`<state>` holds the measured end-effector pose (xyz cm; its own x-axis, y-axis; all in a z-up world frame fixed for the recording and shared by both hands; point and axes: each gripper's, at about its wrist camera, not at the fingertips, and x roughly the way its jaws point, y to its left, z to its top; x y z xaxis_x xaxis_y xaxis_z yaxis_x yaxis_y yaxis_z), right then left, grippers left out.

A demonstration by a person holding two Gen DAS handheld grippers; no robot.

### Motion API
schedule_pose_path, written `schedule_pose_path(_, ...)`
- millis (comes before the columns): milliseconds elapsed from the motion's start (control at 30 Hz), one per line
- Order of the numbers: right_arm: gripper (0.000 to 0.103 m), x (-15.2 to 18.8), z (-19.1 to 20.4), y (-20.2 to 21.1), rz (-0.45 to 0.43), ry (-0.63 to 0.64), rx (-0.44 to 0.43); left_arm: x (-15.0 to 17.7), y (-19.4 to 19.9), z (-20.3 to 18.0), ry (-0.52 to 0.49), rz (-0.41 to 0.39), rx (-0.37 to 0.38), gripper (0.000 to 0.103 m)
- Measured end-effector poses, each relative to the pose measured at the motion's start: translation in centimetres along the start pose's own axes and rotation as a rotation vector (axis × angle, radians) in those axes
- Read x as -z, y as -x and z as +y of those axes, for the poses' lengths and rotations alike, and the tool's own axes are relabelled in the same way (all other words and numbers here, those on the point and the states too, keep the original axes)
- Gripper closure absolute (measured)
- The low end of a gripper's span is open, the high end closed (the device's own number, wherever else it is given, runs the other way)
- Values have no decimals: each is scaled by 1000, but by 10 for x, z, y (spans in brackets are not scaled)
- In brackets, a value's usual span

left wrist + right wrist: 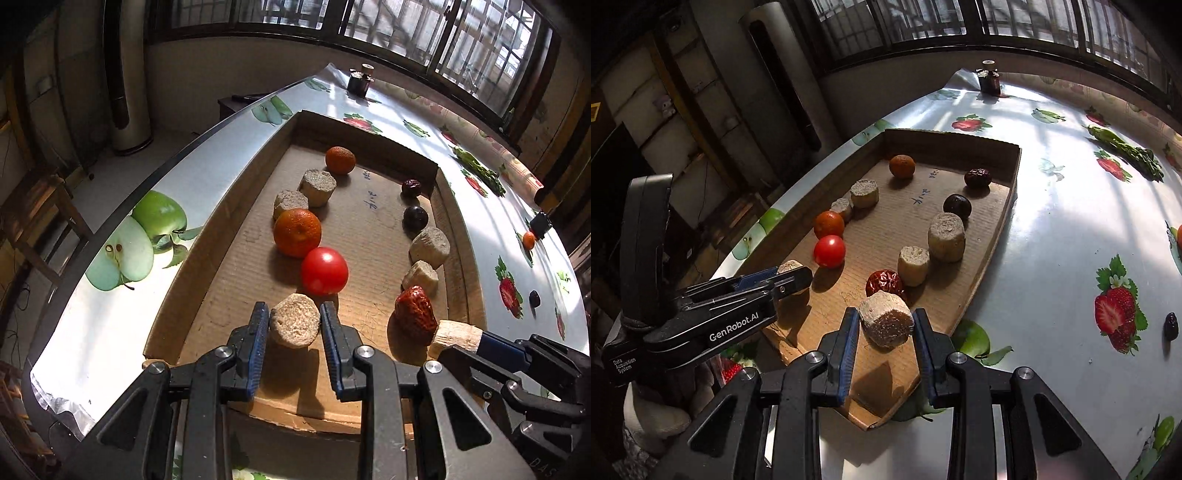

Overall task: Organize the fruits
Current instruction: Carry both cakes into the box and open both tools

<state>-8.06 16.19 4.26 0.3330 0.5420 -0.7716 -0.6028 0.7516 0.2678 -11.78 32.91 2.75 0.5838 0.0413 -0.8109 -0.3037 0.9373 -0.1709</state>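
Left wrist view takes in the fruit-printed glossy tablecloth [110, 321] and, on it, the shallow brown cardboard tray [236, 206] where everything is lined up. Left row, far to near: a dull orange [340, 160], two beige sponge-like cylinders [317, 186], a bright orange mandarin [297, 232], a shiny red tomato [324, 271]. Right row ends at the wrinkled red date [413, 314]. The left gripper [294, 325] is pinching a beige cylinder piece [294, 325] at the near end of the left row. The right gripper [885, 326] clamps another beige cylinder chunk [885, 325] just beside the date, apparently clear of the cardboard. A small dark fruit [1171, 325] lies apart on the cloth.
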Motion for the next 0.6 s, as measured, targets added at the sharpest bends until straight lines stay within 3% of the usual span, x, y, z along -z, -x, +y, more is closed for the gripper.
schedule_pose_path(300,71,3,13,-22,17,45,31,-2,2,6,28,-7,40,71)
schedule_pose_path(400,71,2,12,-20,10,44,26,-4,7,9,50,-17,55,64)
schedule_pose_path(600,70,2,9,3,-47,36,36,-7,23,17,95,-59,80,40)
